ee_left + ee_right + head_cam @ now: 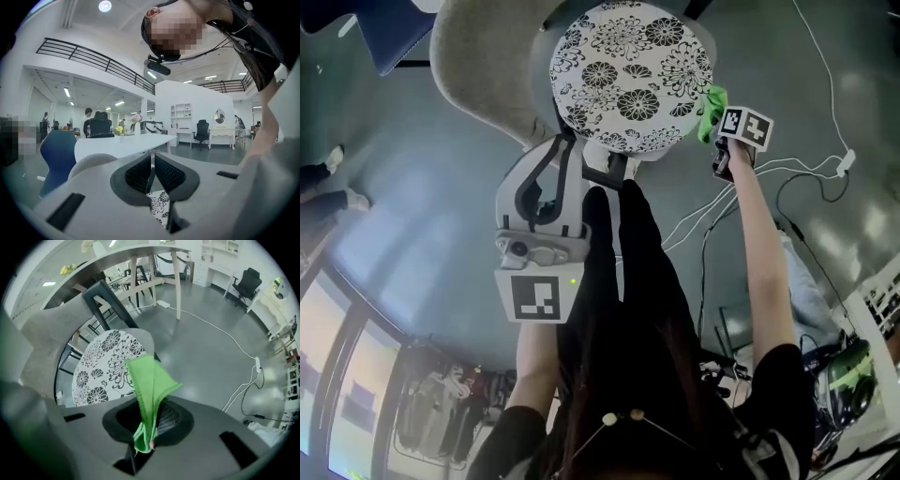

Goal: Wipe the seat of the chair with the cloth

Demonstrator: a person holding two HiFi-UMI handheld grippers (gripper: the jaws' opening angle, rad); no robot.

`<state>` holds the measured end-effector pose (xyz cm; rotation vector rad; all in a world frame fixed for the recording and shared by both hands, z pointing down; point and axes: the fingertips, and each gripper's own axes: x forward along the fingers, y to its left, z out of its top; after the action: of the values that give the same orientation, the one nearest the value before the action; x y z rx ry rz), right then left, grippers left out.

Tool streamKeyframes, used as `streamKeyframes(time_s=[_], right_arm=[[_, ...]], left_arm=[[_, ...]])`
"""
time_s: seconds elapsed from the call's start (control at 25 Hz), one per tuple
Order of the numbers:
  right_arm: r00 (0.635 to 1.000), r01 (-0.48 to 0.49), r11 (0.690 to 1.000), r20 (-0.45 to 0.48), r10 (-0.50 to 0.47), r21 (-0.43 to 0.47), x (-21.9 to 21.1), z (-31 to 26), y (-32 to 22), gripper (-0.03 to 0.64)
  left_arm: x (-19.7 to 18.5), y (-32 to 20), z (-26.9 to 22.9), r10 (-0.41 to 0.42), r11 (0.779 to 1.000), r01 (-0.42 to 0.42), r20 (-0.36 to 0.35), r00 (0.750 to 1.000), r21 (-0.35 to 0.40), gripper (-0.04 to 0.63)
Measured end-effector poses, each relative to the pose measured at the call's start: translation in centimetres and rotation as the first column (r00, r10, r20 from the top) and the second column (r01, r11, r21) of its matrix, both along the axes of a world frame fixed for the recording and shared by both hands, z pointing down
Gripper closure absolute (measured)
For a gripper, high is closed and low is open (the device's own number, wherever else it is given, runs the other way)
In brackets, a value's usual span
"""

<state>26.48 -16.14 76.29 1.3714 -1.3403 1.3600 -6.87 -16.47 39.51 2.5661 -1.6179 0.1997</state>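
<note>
The chair's round seat (pixel 630 75), black-and-white flower print, lies at the top of the head view, with its grey backrest (pixel 473 66) to the left. My right gripper (pixel 717 127) hangs off the seat's right edge, shut on a green cloth (pixel 712 105). In the right gripper view the cloth (pixel 149 380) stands up from the gripper (pixel 152 420), in front of the seat (pixel 105 366). My left gripper (pixel 565 145) is at the seat's near left edge with its jaws together. In its own view the gripper (pixel 152 173) shows a bit of seat print (pixel 161 208) below the pads.
White cables (pixel 806 169) and a power strip (pixel 847 161) run over the grey floor to the right of the chair. A blue chair (pixel 394 37) stands at top left. A wooden-legged table (pixel 140 258) rises behind the chair. Someone's feet (pixel 337 178) show at far left.
</note>
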Motion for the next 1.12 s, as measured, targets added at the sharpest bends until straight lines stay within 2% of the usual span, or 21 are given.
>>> streamKeyframes(time_s=[0.12, 0.24, 0.36, 0.44, 0.56, 0.68, 0.76, 0.88, 0.96, 1.04, 1.12], right_arm=[[1.000, -0.001, 0.992, 0.025, -0.003, 0.126, -0.5, -4.3, -0.9, 0.569], [0.995, -0.013, 0.959, 0.100, -0.016, 0.282, -2.6, -11.2, -1.6, 0.569], [0.987, -0.004, 0.900, 0.149, -0.067, 0.435, -5.3, -19.7, -2.0, 0.569], [0.980, 0.028, 0.838, 0.150, -0.130, 0.544, -7.4, -26.0, -2.3, 0.569], [0.972, 0.067, 0.722, 0.119, -0.203, 0.688, -10.2, -35.6, -2.0, 0.571], [0.971, 0.090, 0.574, 0.058, -0.234, 0.814, -12.0, -45.1, -0.8, 0.571], [0.967, 0.148, 0.438, -0.036, -0.252, 0.887, -12.7, -51.3, 0.1, 0.571], [0.946, 0.263, 0.210, -0.209, -0.248, 0.942, -13.3, -59.9, 1.6, 0.571], [0.941, 0.292, 0.098, -0.267, -0.210, 0.951, -13.0, -64.2, 2.4, 0.571], [0.942, 0.290, 0.030, -0.280, -0.185, 0.956, -12.5, -67.2, 3.1, 0.571], [0.942, 0.288, -0.014, -0.286, -0.175, 0.958, -12.4, -68.9, 3.4, 0.572]], left_arm=[[0.7, -0.2, -0.7, 0.035, 0.999, -0.034, 0.024, 0.999, -0.018, 0.568], [1.2, -0.4, -2.5, 0.044, 0.998, -0.043, 0.042, 0.998, -0.040, 0.568], [1.5, -0.6, -5.0, 0.029, 0.997, -0.026, 0.049, 0.998, -0.075, 0.569], [1.8, -0.7, -7.1, 0.028, 0.995, -0.023, 0.046, 0.999, -0.099, 0.569], [2.6, -0.9, -11.2, 0.040, 0.995, -0.038, 0.024, 0.999, -0.091, 0.569], [3.1, -0.8, -15.3, 0.044, 0.997, -0.044, -0.003, 0.999, -0.062, 0.569], [3.2, -0.8, -18.1, 0.044, 0.999, -0.045, -0.018, 0.999, -0.026, 0.569], [3.2, -0.7, -22.1, 0.046, 0.999, -0.045, -0.033, 0.998, 0.024, 0.569], [3.7, -0.4, -24.5, 0.051, 0.997, -0.048, -0.033, 0.998, 0.060, 0.569], [4.4, 0.2, -26.7, 0.063, 0.993, -0.060, -0.024, 0.998, 0.102, 0.569], [4.8, 0.8, -28.5, 0.077, 0.987, -0.074, -0.013, 0.997, 0.142, 0.571]])
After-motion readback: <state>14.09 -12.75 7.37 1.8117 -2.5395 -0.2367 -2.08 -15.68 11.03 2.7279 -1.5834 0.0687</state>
